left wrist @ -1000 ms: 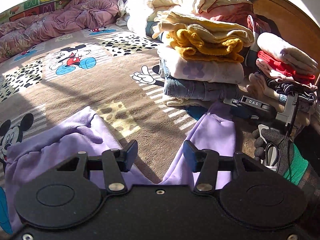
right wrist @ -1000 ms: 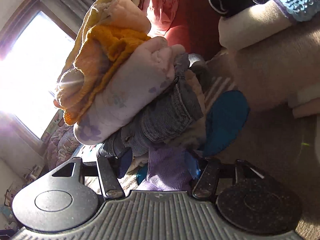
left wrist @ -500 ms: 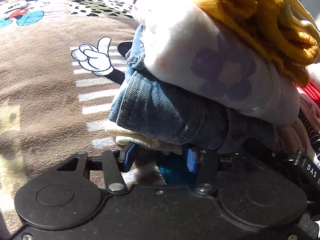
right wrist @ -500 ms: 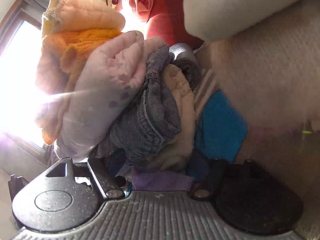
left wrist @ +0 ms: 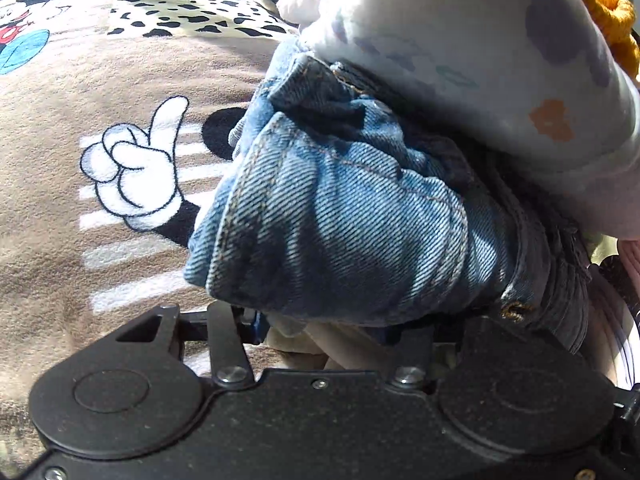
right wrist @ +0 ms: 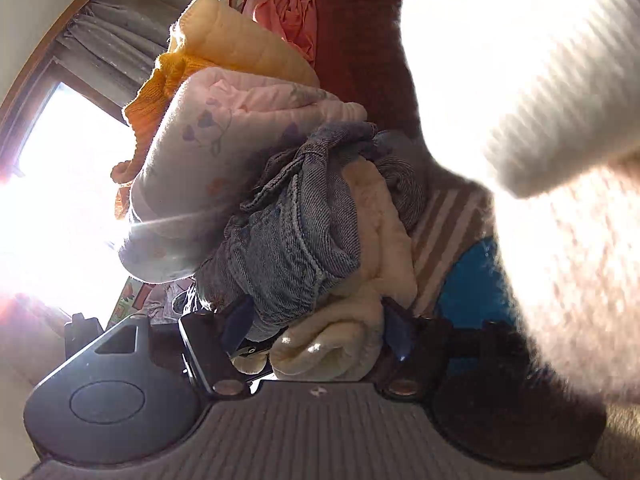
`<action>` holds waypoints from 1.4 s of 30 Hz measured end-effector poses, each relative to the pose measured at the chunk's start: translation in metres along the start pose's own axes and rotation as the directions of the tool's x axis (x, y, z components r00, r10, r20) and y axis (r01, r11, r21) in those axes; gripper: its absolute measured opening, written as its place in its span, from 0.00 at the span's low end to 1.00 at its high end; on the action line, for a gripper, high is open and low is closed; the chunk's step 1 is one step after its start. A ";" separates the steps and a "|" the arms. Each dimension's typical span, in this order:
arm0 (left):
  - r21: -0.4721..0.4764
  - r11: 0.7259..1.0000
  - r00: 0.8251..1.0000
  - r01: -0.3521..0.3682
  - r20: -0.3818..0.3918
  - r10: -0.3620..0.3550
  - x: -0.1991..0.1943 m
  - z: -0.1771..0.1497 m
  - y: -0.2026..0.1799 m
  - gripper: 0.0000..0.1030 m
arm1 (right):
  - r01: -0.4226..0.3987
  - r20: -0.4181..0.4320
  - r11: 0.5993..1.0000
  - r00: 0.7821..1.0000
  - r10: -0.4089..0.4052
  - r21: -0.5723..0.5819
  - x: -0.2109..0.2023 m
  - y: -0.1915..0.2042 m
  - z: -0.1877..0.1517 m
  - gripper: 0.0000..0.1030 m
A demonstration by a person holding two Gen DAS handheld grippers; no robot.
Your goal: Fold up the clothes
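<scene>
Stack of folded clothes on a brown cartoon-print blanket [left wrist: 60, 184]: cream fleece garment [right wrist: 360, 312] at the bottom, folded blue denim jeans [left wrist: 340, 232] above it, white floral-print garment [left wrist: 480, 60] and mustard knit sweater [left wrist: 612, 16] higher. Left gripper [left wrist: 324, 326] and right gripper [right wrist: 316, 328] each straddle the cream layer, fingers spread (grasp cannot be told).

Left tool [left wrist: 320, 330]: black, silver screws. Right tool [right wrist: 316, 328]: ribbed grey plate.
</scene>
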State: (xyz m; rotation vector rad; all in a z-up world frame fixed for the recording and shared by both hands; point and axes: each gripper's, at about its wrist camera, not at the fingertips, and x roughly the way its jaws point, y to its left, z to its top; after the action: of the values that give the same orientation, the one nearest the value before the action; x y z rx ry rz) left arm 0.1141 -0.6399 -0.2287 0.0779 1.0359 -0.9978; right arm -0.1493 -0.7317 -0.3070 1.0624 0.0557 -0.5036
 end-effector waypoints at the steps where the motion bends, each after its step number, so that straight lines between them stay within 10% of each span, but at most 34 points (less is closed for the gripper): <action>1: 0.014 1.000 1.000 -0.019 -0.006 0.019 -0.012 -0.009 0.001 0.51 | -0.004 -0.006 1.000 1.000 0.004 0.004 -0.002 0.001 -0.001 0.70; 17: 0.323 0.913 0.968 -0.251 0.051 0.248 -0.310 -0.151 0.004 0.68 | 0.093 -0.019 0.958 0.995 -0.102 -0.272 -0.088 0.060 -0.042 0.72; 32: 0.157 0.966 0.975 -0.207 0.118 0.190 -0.426 -0.250 0.045 0.69 | 0.080 -0.117 0.960 0.986 -0.115 -0.270 -0.100 0.021 -0.056 0.70; 36: 0.194 0.957 0.972 -0.217 0.137 0.192 -0.430 -0.252 0.041 0.69 | 0.072 -0.102 0.948 0.989 -0.109 -0.310 -0.096 0.026 -0.061 0.53; 39: 0.206 0.956 0.972 -0.208 0.149 0.180 -0.432 -0.253 0.037 0.69 | 0.067 -0.091 0.938 0.990 -0.103 -0.339 -0.093 0.030 -0.064 0.13; 42: 0.221 0.953 0.971 -0.208 0.166 0.173 -0.436 -0.255 0.034 0.69 | 0.070 -0.019 0.884 0.996 -0.089 -0.461 -0.110 0.053 -0.069 0.13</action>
State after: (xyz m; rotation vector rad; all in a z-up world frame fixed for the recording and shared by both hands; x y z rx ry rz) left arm -0.0932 -0.2112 -0.0563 0.2930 0.7577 -0.9317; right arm -0.2113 -0.6127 -0.2665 0.6030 0.2445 -0.5114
